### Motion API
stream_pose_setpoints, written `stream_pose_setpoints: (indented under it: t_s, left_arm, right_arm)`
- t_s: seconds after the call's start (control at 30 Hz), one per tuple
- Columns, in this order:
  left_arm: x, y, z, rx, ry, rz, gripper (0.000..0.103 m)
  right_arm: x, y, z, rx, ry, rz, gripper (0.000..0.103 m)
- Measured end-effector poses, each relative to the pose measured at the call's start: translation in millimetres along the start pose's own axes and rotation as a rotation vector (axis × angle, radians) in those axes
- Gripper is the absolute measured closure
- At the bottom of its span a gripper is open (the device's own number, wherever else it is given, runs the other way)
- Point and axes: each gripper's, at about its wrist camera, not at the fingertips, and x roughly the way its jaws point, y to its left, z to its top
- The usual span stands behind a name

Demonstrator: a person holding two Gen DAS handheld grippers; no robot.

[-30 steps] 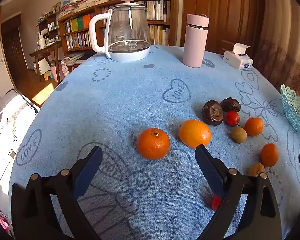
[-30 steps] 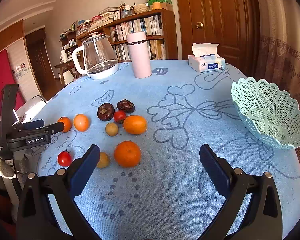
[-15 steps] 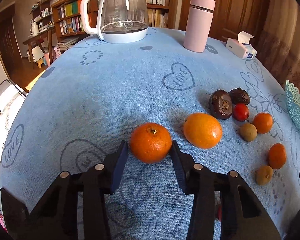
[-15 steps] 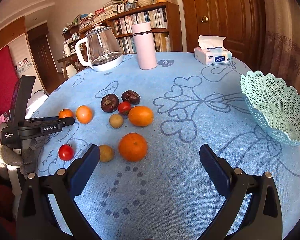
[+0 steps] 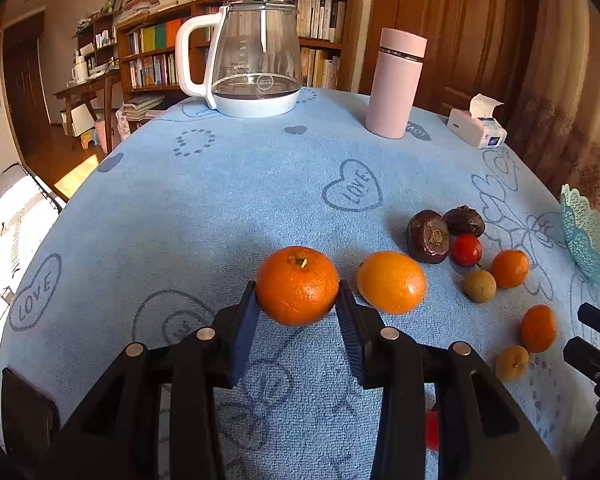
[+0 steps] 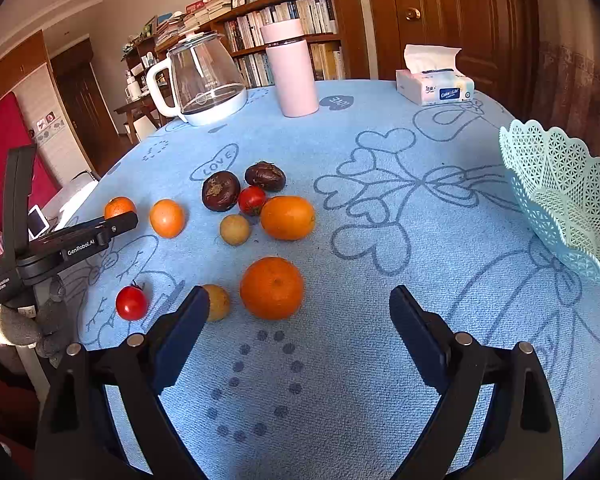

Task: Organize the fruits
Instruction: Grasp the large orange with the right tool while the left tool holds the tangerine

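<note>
Now our left tongs [image 5: 298,300] pinch a mandarin [image 5: 297,285]; an orange [image 5: 391,282] sits just beside it. Right tongs [image 6: 296,312] hang spread near a tangerine [image 6: 271,287].

From the left wrist, the mint basket [image 5: 586,240] runs off the frame at three o'clock, and a cherry tomato [image 5: 432,428] shows only as a red sliver behind the gripper's arm. From the right wrist, the small brownish fruit [image 6: 219,302] sits half behind the left jaw; its kind is unclear.
</note>
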Motion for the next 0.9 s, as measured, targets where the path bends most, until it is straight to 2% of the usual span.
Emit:
stream_pose_setpoints:
  t_s: [0.17, 0.4, 0.5, 0.73, 0.9]
  left_arm:
    - [3, 5, 1, -0.027, 0.012, 0.008, 0.064]
    - [6, 6, -1, -0.031, 0.025, 0.013, 0.064]
    - [7, 6, -1, -0.035, 0.027, 0.017, 0.064]
    - [7, 7, -1, -0.039, 0.027, 0.017, 0.064]
    - [8, 8, -1, -0.041, 0.028, 0.018, 0.064]
  right_arm:
    - [21, 2, 12, 0.008, 0.051, 0.008, 0.026]
    - [39, 4, 10, -0.001, 0.116, 0.027, 0.043]
    - [41, 6, 9, -0.014, 0.113, 0.016, 0.045]
    - [38, 13, 9, -0.043, 0.099, 0.031, 0.062]
    - [33, 12, 8, -0.037, 0.085, 0.034, 0.062]
